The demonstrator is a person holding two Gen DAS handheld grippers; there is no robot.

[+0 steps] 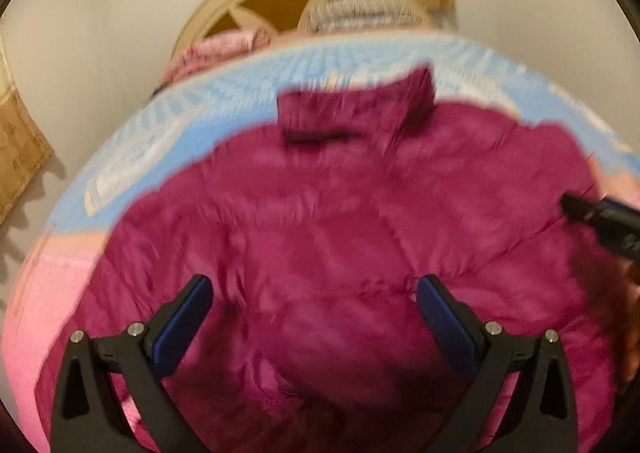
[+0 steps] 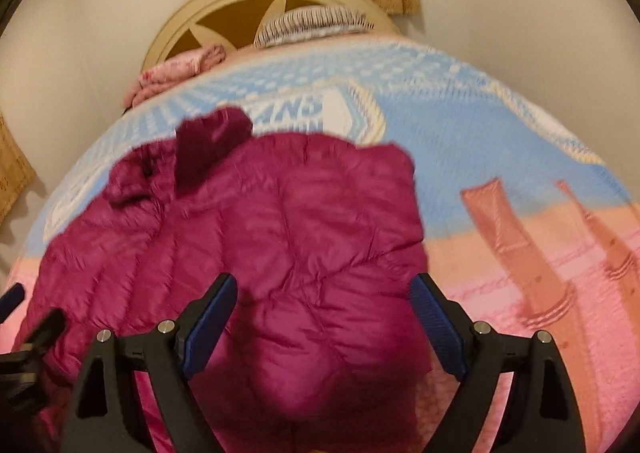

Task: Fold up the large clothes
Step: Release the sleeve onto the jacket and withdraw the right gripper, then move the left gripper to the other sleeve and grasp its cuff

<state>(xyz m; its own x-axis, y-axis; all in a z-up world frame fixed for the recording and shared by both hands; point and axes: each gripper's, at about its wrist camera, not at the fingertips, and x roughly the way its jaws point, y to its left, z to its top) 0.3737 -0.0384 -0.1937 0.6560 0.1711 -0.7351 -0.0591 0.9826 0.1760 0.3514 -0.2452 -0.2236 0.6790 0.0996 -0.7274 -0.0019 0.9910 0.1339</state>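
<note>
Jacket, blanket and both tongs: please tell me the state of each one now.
Magenta jacket: spread flat on the bed, collar toward the headboard, held by neither tongs.
Blanket: spread under the jacket.
Left tongs: open, empty, above the jacket.
Right tongs: open, empty, above the jacket.

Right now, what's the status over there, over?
Left gripper open, fingers empty. Right gripper open, empty. Magenta puffer jacket lies flat on the bed blanket, collar toward the headboard. Nothing in the way.
</note>
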